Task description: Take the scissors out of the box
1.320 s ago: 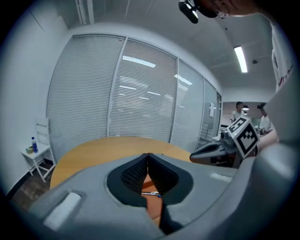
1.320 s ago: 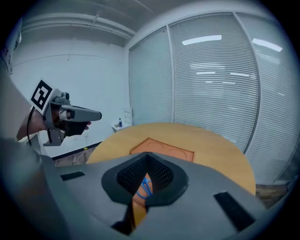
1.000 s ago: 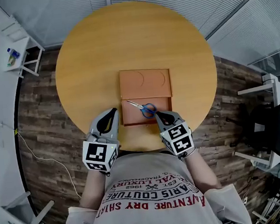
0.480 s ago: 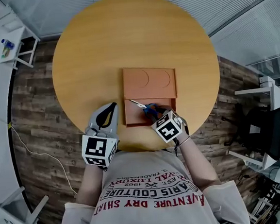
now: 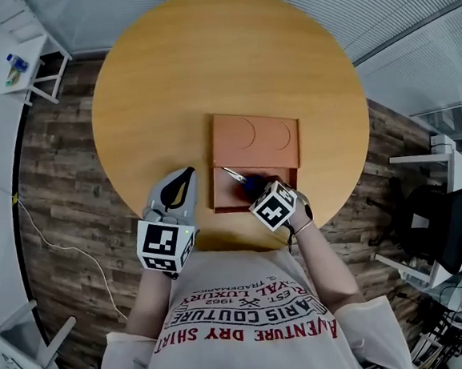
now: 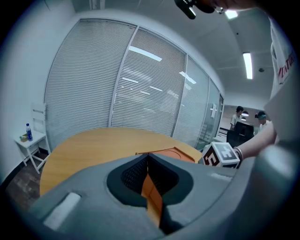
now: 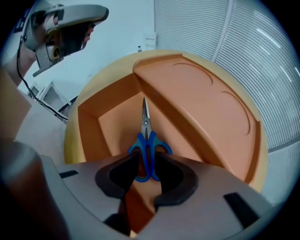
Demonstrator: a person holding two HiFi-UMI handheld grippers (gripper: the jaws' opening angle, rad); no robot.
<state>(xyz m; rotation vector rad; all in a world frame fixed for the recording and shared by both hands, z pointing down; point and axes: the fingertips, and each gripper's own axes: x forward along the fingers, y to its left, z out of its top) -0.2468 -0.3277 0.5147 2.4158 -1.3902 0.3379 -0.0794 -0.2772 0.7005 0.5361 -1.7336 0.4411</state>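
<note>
Blue-handled scissors (image 5: 237, 177) (image 7: 147, 149) lie in the open orange box (image 5: 215, 191), blades pointing away from me towards its lid (image 5: 255, 133). My right gripper (image 5: 255, 189) (image 7: 146, 171) points steeply down into the box. Its jaws are opening, and the blue handles sit between the pads without being squeezed. In the head view its marker cube hides the fingertips and most of the handles. My left gripper (image 5: 184, 176) (image 6: 149, 161) hovers over the table left of the box, shut to a thin slit and holding nothing.
The box sits near my edge of a round wooden table (image 5: 204, 61). Off the table are a white side table (image 5: 27, 73) at far left and an office chair (image 5: 451, 217) at right. A cable (image 5: 60, 247) runs across the plank floor.
The right gripper has dropped and tipped downward into the box over the scissors' handles, and its jaws have gone from shut to wide. The left gripper has shifted only slightly.
</note>
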